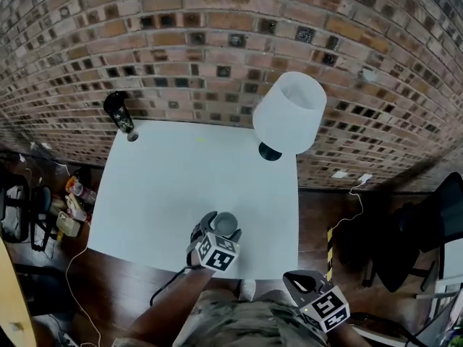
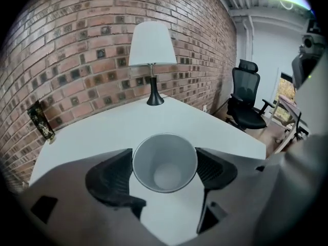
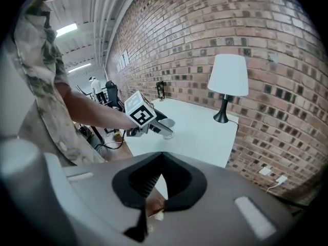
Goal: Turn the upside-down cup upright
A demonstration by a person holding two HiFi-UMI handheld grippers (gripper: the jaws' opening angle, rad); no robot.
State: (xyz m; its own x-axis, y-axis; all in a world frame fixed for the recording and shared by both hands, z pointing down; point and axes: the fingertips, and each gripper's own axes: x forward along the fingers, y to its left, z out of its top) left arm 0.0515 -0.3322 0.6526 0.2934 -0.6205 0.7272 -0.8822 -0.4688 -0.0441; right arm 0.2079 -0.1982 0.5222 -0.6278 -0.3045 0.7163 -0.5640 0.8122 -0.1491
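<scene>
A grey cup (image 1: 226, 223) stands upright, mouth up, near the front edge of the white table (image 1: 173, 179). My left gripper (image 1: 218, 231) is around it. In the left gripper view the cup (image 2: 165, 162) sits between the two black pads (image 2: 110, 181), which flank its rim without visibly squeezing it; the jaws stand wide. My right gripper (image 1: 295, 280) hangs off the table's front right corner, over the person's lap. Its jaws (image 3: 163, 154) are shut with nothing in them. The right gripper view shows the left gripper (image 3: 154, 123) and the cup (image 3: 166, 132) from the side.
A white-shaded lamp (image 1: 289, 114) stands at the table's back right. A dark upright object (image 1: 119, 112) is at the back left corner. A brick wall runs behind. Bottles and bags (image 1: 69, 208) lie on the floor at left; a black office chair (image 1: 427, 230) stands at right.
</scene>
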